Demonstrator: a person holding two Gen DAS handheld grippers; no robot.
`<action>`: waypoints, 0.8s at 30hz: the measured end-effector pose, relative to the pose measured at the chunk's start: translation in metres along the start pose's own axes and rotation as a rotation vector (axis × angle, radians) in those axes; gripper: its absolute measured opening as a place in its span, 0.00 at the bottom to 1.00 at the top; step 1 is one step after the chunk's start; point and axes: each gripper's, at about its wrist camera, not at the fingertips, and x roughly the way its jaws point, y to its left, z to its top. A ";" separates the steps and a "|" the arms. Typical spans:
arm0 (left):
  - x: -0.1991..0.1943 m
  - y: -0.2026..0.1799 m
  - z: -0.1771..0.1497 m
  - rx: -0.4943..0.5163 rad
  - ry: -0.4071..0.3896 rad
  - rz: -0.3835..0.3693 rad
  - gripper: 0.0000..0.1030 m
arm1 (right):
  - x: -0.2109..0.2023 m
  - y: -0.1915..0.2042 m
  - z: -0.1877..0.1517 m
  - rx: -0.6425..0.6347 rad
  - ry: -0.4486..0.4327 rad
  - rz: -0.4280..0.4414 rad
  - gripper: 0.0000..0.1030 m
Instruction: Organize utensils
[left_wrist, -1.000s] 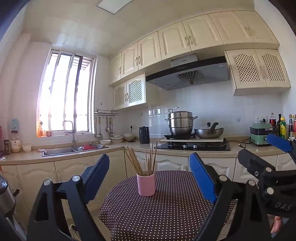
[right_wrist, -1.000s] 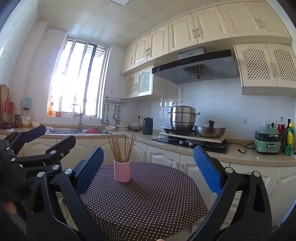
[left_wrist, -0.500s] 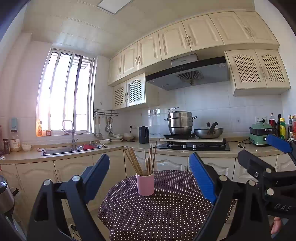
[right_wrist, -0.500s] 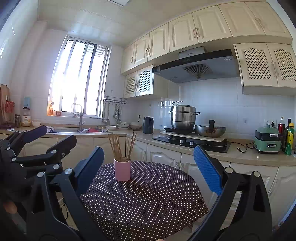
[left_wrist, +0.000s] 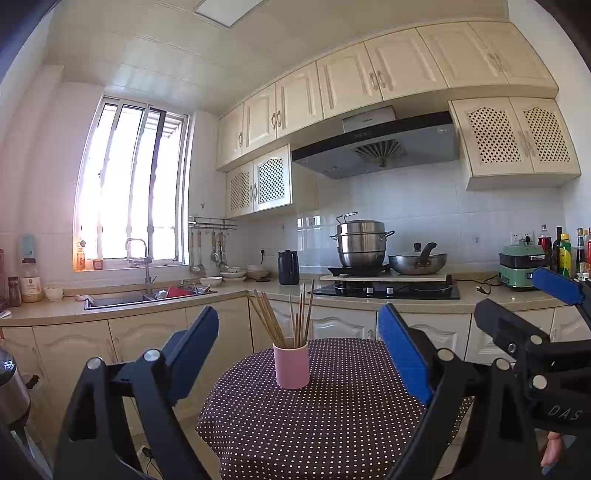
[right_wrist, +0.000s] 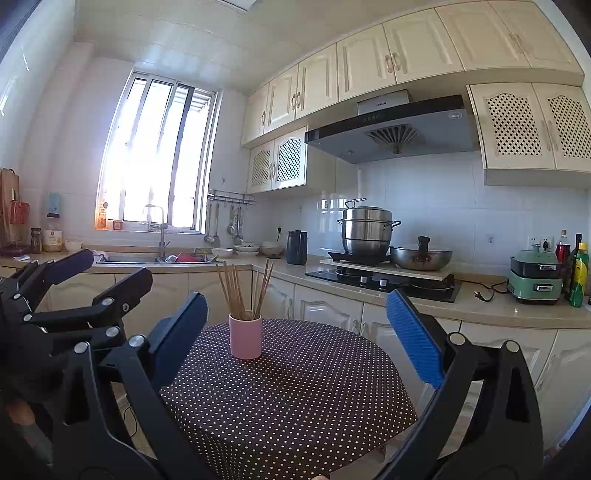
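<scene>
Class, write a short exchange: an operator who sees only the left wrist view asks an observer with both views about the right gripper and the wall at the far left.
Operator: I see the right gripper only from its side. How do its jaws stand?
Observer: The right gripper is wide open with nothing between its pads. The cup of chopsticks stands ahead of it on the table, untouched.
Operator: What is on the wall past my left edge?
Observer: A wooden board hangs there, above the counter.
</scene>
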 end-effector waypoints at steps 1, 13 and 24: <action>0.000 0.000 0.000 0.001 0.000 0.001 0.84 | 0.000 0.000 0.000 0.000 0.001 0.000 0.93; 0.000 -0.001 0.001 0.005 0.000 0.005 0.84 | 0.004 -0.002 0.000 0.008 0.010 0.006 0.93; 0.002 -0.001 0.001 0.009 0.002 0.006 0.84 | 0.004 -0.003 0.000 0.009 0.012 0.006 0.93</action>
